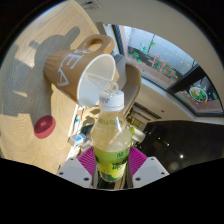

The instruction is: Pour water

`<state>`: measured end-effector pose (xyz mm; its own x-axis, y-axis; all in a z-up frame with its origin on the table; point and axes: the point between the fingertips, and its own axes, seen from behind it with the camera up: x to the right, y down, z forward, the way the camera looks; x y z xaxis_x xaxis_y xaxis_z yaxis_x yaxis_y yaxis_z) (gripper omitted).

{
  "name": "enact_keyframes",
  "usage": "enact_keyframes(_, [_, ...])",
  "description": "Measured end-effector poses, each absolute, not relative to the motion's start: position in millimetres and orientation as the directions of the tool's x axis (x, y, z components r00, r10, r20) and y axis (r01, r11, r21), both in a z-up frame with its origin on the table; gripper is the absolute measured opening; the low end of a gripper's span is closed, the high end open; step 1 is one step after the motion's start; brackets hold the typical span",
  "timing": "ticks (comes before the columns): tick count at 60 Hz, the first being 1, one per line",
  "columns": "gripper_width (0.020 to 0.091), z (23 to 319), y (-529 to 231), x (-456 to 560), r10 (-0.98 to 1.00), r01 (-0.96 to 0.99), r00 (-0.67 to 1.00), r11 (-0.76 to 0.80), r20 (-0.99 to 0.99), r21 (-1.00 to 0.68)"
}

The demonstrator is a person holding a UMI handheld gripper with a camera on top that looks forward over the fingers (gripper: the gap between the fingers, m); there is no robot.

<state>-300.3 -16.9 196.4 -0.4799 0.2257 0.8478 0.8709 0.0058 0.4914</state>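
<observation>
A clear plastic bottle [112,135] with a green and yellow label stands between my fingers, and both pink pads [88,160] press on its sides, so my gripper [112,162] is shut on it. The bottle has no cap, and its white neck points at the rim of a tan paper cup [82,68] with a white inside. The whole scene looks tilted, so the cup's mouth faces the bottle neck, which reaches its lower rim. A red bottle cap [44,126] lies on the light table [35,90] beside the cup.
Beyond the cup a beige handle or strap [98,43] shows. Off to the side is a window-like area with green shapes [155,52] and a dark surface [180,135] below it.
</observation>
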Motion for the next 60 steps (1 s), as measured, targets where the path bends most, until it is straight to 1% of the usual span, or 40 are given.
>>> enact_keyframes(4, [0.0396,197,-19,-298,0.242,0.895,-0.433,-0.002,0.869,0.446])
enact_keyframes(7, [0.0402,199,-23,-298,0.261,0.928,-0.357,-0.005,0.897,0.371])
enact_keyframes(11, [0.0401,208,-28,-298,0.283,0.975,-0.208,-0.016,0.936,0.221])
enact_keyframes(16, [0.0402,218,-34,-296,0.298,0.999,0.034,-0.038,0.954,-0.024])
enact_keyframes(23, [0.0406,240,-44,-288,0.340,0.924,0.377,-0.080,0.862,-0.373])
enact_keyframes(30, [0.0405,240,-45,-276,0.366,0.774,0.620,-0.139,0.694,-0.618])
enact_keyframes(36, [0.0403,213,-44,-271,0.393,0.604,0.775,-0.232,0.495,-0.762])
enact_keyframes(44, [0.0403,169,-41,-271,0.398,0.375,0.890,-0.355,0.224,-0.856])
enact_keyframes(49, [0.0403,142,-38,-266,0.386,0.298,0.912,-0.394,0.138,-0.869])
enact_keyframes(55, [0.0405,109,-34,-262,0.364,0.244,0.928,-0.426,0.082,-0.871])
enact_keyframes(60, [0.0404,88,-31,-260,0.348,0.199,0.937,-0.455,0.032,-0.868])
